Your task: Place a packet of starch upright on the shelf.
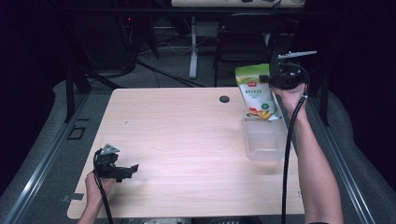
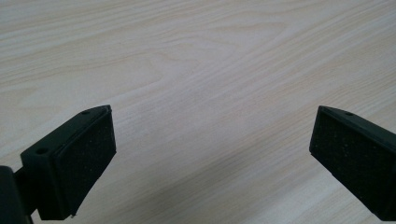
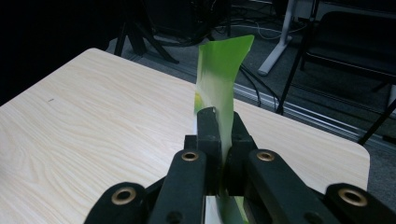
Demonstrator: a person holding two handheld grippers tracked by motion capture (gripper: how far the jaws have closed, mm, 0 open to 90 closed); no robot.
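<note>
The green and white bag (image 1: 258, 92) carries a red logo and some print, too small to read. The right gripper (image 1: 270, 79) has its jaws closed on the bag's upper edge and holds it above the clear plastic container (image 1: 262, 139). The left gripper (image 1: 132, 170) rests wide open and holds nothing, low over the light wooden table (image 1: 187, 140). Behind the table are a dark chair (image 1: 243, 39) and cables on the floor.

Both grippers are black. The left gripper (image 1: 122, 171) has a small grey three-cornered plate on top and rough, flat pads (image 2: 88, 158). The right gripper (image 3: 219, 140) has round brass rings at 6 o'clock. A long black cable (image 1: 287, 154) trails from it. Both forearms are bare.
</note>
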